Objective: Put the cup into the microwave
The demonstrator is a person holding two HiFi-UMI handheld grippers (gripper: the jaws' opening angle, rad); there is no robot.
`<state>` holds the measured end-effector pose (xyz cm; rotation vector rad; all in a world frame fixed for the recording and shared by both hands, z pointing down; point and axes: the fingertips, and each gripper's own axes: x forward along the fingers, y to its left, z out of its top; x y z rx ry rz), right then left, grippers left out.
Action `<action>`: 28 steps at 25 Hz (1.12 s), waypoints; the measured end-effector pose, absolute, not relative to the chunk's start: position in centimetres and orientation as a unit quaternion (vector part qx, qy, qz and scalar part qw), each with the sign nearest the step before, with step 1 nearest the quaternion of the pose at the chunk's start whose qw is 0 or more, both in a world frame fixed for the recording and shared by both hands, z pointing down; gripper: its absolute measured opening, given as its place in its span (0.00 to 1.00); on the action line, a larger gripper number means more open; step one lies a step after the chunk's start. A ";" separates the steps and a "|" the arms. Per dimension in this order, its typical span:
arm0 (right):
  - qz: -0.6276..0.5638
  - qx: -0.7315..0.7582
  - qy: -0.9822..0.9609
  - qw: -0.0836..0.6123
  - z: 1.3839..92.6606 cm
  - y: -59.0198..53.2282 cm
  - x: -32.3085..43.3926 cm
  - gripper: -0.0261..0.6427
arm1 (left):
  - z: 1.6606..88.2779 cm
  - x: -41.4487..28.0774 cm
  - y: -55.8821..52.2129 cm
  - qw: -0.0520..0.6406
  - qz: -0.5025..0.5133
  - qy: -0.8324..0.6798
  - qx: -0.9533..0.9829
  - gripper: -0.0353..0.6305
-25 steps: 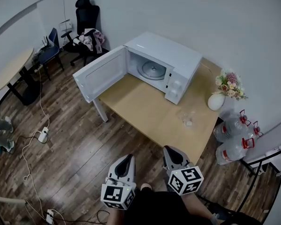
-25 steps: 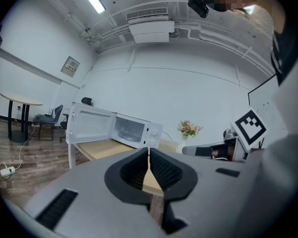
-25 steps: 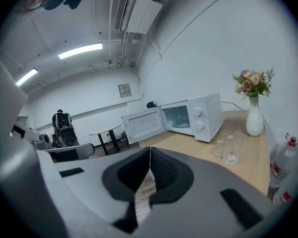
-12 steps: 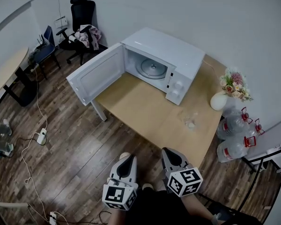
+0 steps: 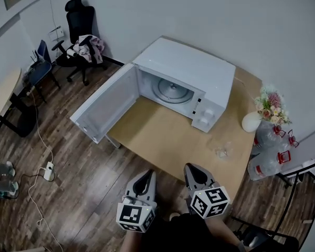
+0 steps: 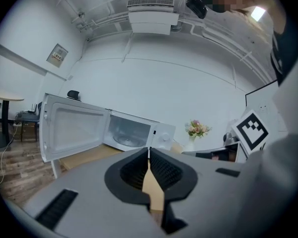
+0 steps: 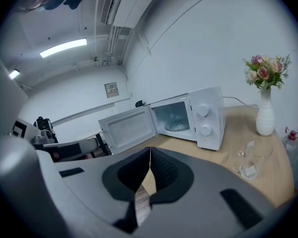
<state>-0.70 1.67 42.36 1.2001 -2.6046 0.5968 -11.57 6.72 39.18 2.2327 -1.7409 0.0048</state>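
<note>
A clear glass cup (image 5: 222, 152) (image 7: 252, 161) stands on the wooden table (image 5: 163, 135), near its right front part. The white microwave (image 5: 186, 80) (image 6: 139, 133) (image 7: 198, 115) sits at the table's back with its door (image 5: 102, 112) swung wide to the left and a glass turntable (image 5: 170, 91) inside. My left gripper (image 5: 147, 178) (image 6: 149, 150) and right gripper (image 5: 193, 171) (image 7: 150, 150) hang side by side over the floor just before the table's front edge, both shut with nothing between the jaws. The cup lies ahead and to the right of the right gripper.
A white vase of flowers (image 5: 262, 112) stands at the table's right corner. Water jugs (image 5: 270, 159) and a rack sit on the floor to the right. An office chair (image 5: 79, 41), a round table (image 5: 2, 96) and floor cables (image 5: 39, 156) are on the left.
Both grippers and the head view have moved toward the table; the microwave and table now look larger and nearer. Both grippers stay shut.
</note>
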 end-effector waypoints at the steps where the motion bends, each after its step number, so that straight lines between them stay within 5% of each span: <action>1: 0.203 0.413 -0.881 0.105 42.1 0.9 -1.2 0.03 | 39.0 -12.2 5.8 0.154 0.004 -0.602 0.784 0.07; 16: 0.210 0.512 -0.829 0.077 41.8 -7.2 -5.7 0.03 | 39.2 -17.6 -4.5 0.158 0.025 -0.506 0.848 0.07; 28: 0.206 0.609 -0.764 0.061 42.5 -8.1 -1.4 0.03 | 40.7 -13.4 -8.0 0.159 0.044 -0.396 0.903 0.07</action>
